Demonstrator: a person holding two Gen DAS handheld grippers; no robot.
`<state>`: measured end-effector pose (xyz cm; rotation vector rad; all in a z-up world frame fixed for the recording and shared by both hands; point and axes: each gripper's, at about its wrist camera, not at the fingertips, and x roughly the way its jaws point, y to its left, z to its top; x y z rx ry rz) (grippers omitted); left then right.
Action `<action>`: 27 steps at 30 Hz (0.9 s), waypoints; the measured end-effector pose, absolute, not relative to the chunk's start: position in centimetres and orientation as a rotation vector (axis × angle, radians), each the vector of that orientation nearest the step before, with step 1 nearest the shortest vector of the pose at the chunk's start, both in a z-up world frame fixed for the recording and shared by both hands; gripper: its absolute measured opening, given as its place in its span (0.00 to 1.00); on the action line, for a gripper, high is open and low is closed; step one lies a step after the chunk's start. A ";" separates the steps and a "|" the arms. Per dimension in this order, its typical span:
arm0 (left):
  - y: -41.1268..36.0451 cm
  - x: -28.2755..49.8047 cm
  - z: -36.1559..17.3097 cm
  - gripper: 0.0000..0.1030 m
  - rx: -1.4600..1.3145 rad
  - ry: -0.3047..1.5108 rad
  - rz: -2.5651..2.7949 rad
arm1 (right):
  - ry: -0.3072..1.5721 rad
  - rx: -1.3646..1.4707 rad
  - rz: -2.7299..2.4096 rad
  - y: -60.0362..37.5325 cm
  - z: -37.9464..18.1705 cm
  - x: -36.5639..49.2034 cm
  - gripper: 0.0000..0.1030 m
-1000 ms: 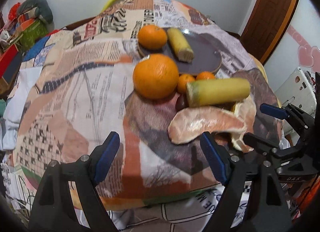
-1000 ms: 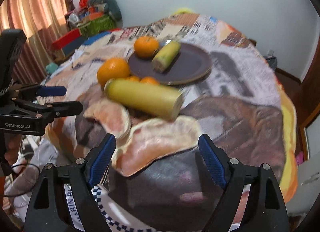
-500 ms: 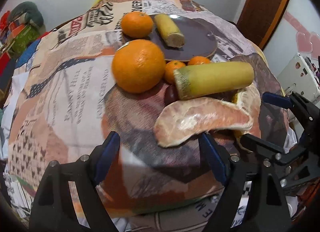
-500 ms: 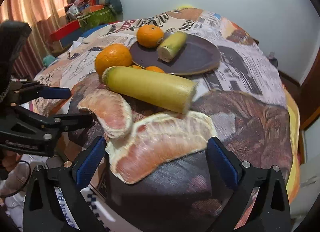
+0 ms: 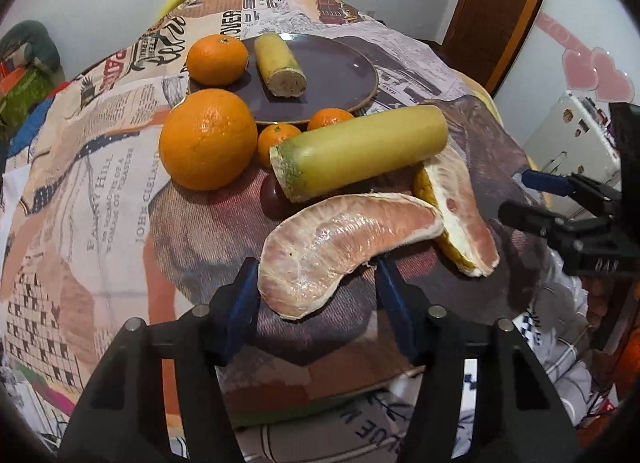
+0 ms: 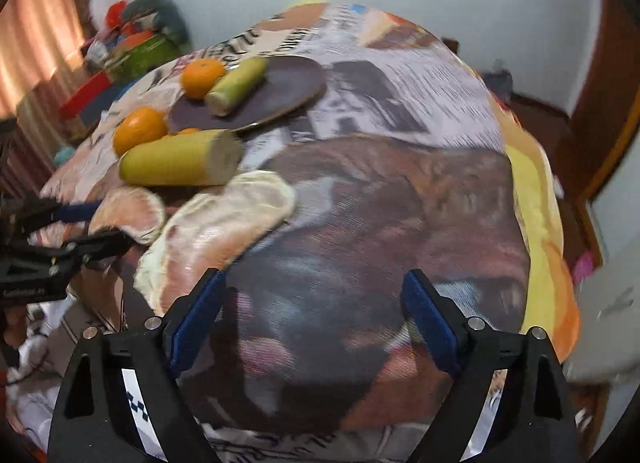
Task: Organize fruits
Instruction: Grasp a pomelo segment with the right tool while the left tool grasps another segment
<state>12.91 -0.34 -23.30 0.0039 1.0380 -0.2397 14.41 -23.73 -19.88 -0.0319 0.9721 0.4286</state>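
In the left wrist view my left gripper (image 5: 316, 291) stands around the near end of a peeled pink pomelo segment (image 5: 344, 239) lying on the cloth; its jaws are narrowed, touching or nearly so. A second pomelo piece with rind (image 5: 460, 219) lies to its right. Behind are a long yellow-green sugarcane piece (image 5: 360, 151), a large orange (image 5: 208, 139), two small tangerines (image 5: 280, 139) and a dark round fruit (image 5: 272, 195). A brown plate (image 5: 332, 75) holds an orange (image 5: 218, 59) and a short cane piece (image 5: 280, 67). My right gripper (image 6: 316, 315) is open and empty over bare cloth.
The table's patchwork newsprint cloth (image 5: 100, 167) drops off at the near edge. A wooden door (image 5: 496, 3) stands at the back right. Boxes and bundles (image 6: 132, 47) are piled beyond the table's left side, by a curtain.
My left gripper has moved forward and narrowed around the pomelo segment. My right gripper has swung to the right, away from the fruit pile, and stays open.
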 end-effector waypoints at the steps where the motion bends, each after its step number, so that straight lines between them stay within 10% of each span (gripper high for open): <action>1: -0.3 12.8 -23.2 0.55 -0.001 1.042 -0.242 | 0.977 -0.005 0.436 -24.0 -19.8 14.4 0.86; 27: -1.7 13.4 -23.3 0.55 0.072 1.076 -0.326 | 0.959 -0.111 0.522 -20.5 -20.1 13.9 0.71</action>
